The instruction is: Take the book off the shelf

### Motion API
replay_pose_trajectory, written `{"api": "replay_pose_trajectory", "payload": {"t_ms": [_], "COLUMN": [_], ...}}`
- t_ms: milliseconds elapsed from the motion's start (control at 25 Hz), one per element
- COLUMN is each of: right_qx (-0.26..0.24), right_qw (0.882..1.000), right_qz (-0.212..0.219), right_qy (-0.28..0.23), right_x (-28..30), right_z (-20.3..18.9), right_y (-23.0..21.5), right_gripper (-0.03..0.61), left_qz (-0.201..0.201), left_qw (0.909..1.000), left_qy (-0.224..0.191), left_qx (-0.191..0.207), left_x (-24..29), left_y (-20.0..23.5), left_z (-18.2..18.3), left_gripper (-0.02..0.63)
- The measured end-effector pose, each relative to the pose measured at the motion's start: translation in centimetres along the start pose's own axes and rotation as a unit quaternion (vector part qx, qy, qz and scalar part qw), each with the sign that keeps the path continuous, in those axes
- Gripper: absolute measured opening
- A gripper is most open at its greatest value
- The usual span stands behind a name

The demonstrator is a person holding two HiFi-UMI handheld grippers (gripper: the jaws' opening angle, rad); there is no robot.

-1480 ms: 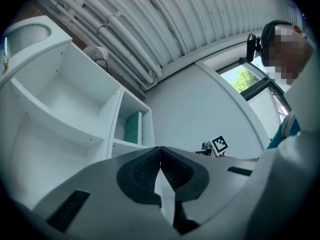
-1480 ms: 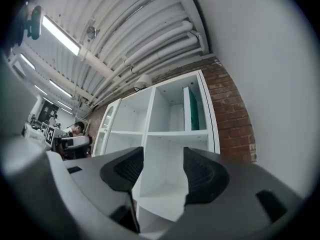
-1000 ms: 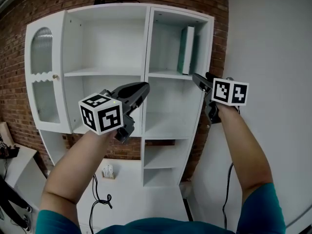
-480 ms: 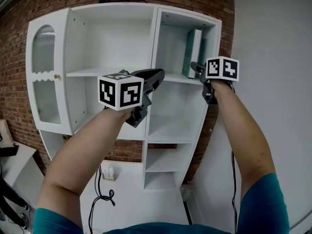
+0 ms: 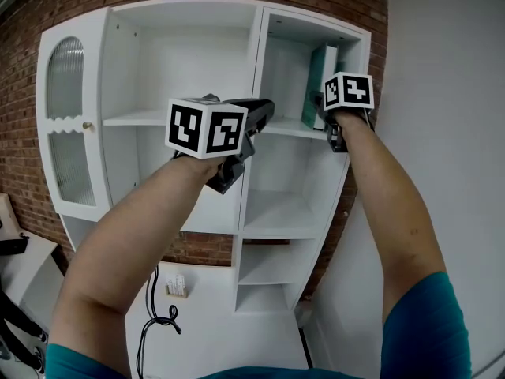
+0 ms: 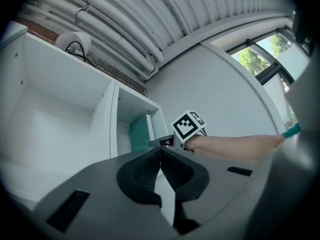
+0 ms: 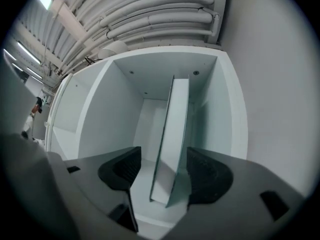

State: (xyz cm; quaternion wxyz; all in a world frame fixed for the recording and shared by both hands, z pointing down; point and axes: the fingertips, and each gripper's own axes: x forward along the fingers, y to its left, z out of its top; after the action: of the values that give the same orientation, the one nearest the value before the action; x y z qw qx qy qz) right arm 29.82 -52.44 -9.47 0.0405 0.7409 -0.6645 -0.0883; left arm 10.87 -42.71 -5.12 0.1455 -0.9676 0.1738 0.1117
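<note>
A teal-covered book (image 5: 319, 85) stands upright in the top right compartment of the white shelf unit (image 5: 254, 69), leaning towards the right wall. In the right gripper view the book (image 7: 172, 144) shows its white page edge between the jaws. My right gripper (image 7: 161, 171) is open with one jaw on each side of the book's lower part; I cannot tell if they touch it. In the head view the right gripper (image 5: 327, 117) is at the shelf's front edge. My left gripper (image 5: 256, 117) is shut and empty, held in front of the middle upright. The left gripper (image 6: 160, 156) points up past the book (image 6: 140, 134).
The shelf unit has an arched glass door (image 5: 67, 125) at the left and several empty compartments (image 5: 280, 212) below. A brick wall (image 5: 24, 93) is behind it and a plain white wall (image 5: 442, 133) to the right. Black cables (image 5: 154, 314) hang low at the left.
Both grippers have risen and moved towards the shelf. The right gripper has gone from below the book's shelf to straddling the book. The left gripper stays shut.
</note>
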Motion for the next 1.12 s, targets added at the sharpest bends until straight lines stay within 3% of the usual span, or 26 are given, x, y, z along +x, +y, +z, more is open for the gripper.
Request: {"api": "replay_pose_trajectory", "payload": {"t_ms": [400,1120], "right_qx": [0.007,0.032], "right_qw": [0.999,0.996], "right_qz": [-0.024,-0.069], "right_qy": [0.031,0.038], "right_x": [4.4,8.9], "right_z": [-1.3,0.6], "right_y": [-1.6,-3.4], "right_gripper": [0.265,0.264], "left_qz": [-0.008,-0.028], "left_qw": [0.9999,0.9993], "left_qy": [-0.002,-0.021], "left_qx": [0.011,0.012], "left_x": [-0.4,-0.3], "left_y": [1.4,3.4], "left_z": [0.4,0.5], "left_gripper": [0.017,0.017]}}
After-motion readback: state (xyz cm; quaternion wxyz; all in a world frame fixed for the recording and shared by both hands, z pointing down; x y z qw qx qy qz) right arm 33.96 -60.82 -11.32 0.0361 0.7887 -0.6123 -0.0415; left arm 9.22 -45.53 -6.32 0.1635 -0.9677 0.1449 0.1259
